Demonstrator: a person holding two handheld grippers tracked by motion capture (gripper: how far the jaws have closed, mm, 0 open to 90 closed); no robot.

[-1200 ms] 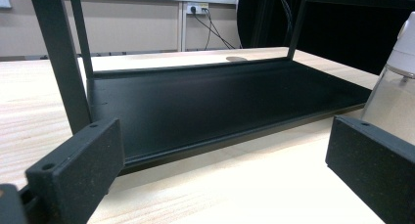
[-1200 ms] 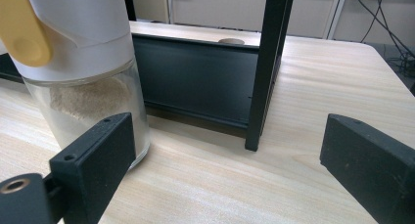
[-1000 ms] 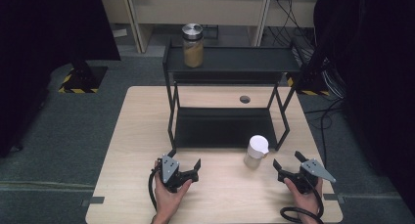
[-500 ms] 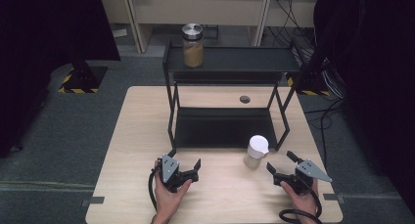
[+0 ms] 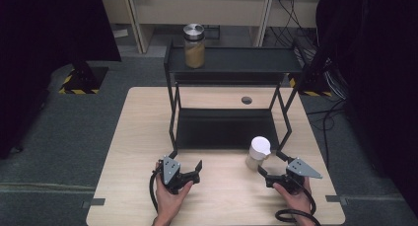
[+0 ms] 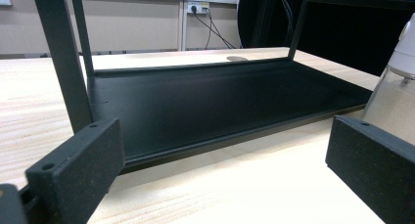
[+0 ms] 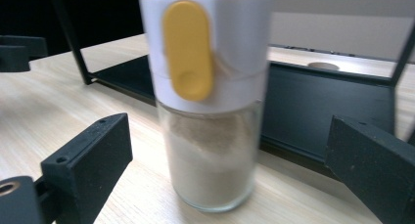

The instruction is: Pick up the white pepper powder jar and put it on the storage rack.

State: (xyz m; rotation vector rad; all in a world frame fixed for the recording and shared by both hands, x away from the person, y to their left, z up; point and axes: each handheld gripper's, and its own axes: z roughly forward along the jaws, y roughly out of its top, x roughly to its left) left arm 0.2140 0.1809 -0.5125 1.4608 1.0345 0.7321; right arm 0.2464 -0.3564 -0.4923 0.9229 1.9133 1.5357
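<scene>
Right gripper [image 5: 272, 169] spread wide, flanking the upright glass shaker [image 7: 211, 101] without touching. Left gripper [image 5: 187, 163] spread too, facing the smooth black shelf rack [image 6: 215, 104]. Bare pale wood table [image 5: 138, 137] between.

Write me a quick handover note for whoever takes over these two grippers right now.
Right gripper: open, fingers either side of the white-capped shaker jar, not closed on it.
Left gripper: open, holding nothing, resting low on the table facing the rack's lower shelf.
Shaker jar stands upright on the table by the front right leg of the black rack. A steel-lidded jar stands on the top shelf.
Done: right gripper lined up on the shaker.
Left: likely close, lift and place it.
</scene>
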